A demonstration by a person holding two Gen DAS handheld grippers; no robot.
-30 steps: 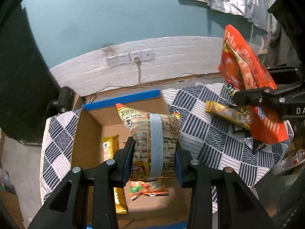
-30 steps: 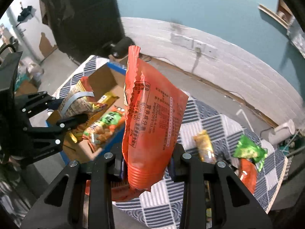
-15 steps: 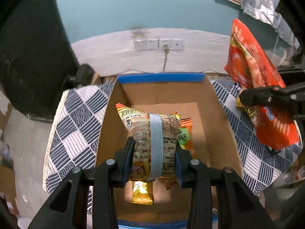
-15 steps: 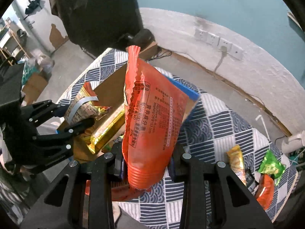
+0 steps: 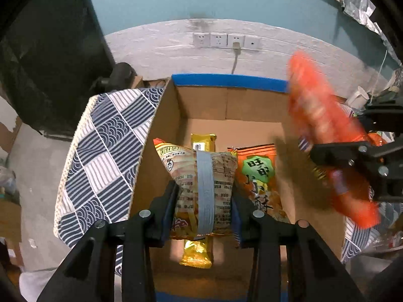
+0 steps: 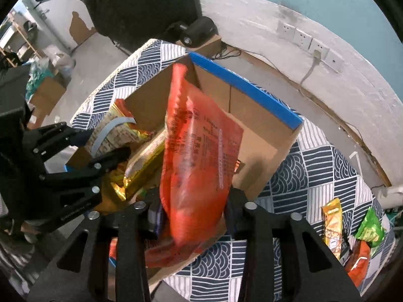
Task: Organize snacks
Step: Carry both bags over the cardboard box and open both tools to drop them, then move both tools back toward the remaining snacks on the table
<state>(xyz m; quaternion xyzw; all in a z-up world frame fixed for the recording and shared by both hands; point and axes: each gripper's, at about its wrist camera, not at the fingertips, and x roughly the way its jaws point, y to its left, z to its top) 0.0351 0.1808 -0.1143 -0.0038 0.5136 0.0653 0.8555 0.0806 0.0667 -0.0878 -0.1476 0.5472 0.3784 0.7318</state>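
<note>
Left gripper (image 5: 204,196) clamps a tan crinkled snack bag (image 5: 201,176), long axis upright, directly over the open brown cardboard box (image 5: 226,105), while at three o'clock right gripper (image 6: 192,206) grips a red foil packet (image 6: 199,156).

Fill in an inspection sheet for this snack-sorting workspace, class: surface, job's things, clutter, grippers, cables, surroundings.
Surface: patterned cloth over the table.
Job's things: cardboard box holding a gold bar and an orange pack; taped snack bag; red bag.
Clutter: loose snacks lying on the cloth.
Grippers: left gripper shut on the taped snack bag; right gripper shut on the red bag.
Cables: plugged lead.
Surroundings: wall sockets, teal wall.
</note>
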